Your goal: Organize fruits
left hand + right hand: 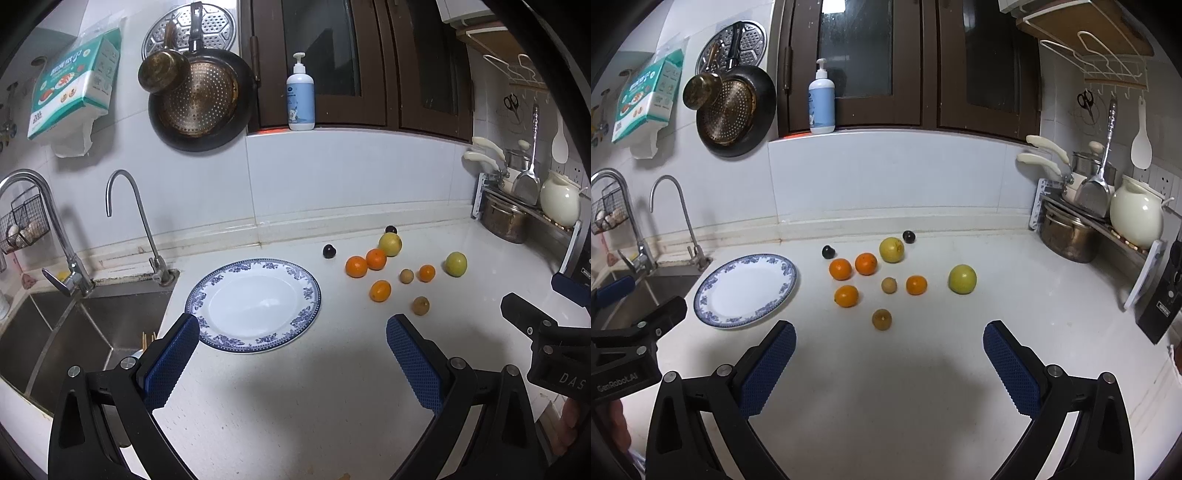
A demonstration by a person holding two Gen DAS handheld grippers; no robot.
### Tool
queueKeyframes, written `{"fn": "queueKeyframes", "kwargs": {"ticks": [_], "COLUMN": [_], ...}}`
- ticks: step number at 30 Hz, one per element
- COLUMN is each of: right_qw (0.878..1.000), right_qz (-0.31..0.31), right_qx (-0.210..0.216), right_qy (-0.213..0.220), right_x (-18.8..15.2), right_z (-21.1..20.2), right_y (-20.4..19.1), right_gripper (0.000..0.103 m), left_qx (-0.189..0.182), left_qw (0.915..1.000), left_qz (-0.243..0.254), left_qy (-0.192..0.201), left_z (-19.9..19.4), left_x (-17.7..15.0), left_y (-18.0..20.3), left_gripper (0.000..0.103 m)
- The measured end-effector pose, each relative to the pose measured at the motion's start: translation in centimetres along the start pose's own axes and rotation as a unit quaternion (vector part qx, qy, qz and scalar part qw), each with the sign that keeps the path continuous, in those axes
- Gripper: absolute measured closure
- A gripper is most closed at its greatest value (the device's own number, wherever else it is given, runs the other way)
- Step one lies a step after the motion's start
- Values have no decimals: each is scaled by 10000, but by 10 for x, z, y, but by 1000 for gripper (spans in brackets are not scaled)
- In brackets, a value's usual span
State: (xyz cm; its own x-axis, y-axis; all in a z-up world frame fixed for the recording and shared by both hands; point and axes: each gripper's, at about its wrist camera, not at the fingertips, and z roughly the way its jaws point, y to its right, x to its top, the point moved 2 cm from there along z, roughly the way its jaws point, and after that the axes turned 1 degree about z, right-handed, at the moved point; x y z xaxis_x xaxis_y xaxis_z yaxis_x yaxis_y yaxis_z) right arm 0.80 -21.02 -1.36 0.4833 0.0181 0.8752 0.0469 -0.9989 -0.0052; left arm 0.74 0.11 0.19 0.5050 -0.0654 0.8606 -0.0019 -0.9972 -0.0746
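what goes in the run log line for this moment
phase: start | left gripper: open, empty | right gripper: open, empty | blue-rimmed white plate: bare | fruits: all on white counter

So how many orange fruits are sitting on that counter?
4, all loose on the counter right of the plate: two side by side, one nearer, one smaller further right. None looks hidden.

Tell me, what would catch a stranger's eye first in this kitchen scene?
Probably the loose scatter of fruit on the white counter: four oranges such as this one, two yellow-green fruits, two dark plums and two small brown ones. Left of them, beside the sink, lies an empty blue-and-white plate. In the foreground the right tongs and left tongs stand wide open, holding nothing.
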Motion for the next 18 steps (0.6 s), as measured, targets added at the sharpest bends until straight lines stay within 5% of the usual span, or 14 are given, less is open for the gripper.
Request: {"fn": "queueKeyframes", "kwargs": {"ticks": [18], "right_qw": [10000], "right_qz": [-4], "right_qx": [-7], "right_qy": [95], "right_x": [1], "right_z": [-3], "right_y": [1], "right_gripper": [1], "left_qx": [-2], "left_qw": [9999], "left_qz": [19], "left_qy": [104], "left_z": [-4], "left_x": [1], "left_y": [0], "left_gripper": [0]}}
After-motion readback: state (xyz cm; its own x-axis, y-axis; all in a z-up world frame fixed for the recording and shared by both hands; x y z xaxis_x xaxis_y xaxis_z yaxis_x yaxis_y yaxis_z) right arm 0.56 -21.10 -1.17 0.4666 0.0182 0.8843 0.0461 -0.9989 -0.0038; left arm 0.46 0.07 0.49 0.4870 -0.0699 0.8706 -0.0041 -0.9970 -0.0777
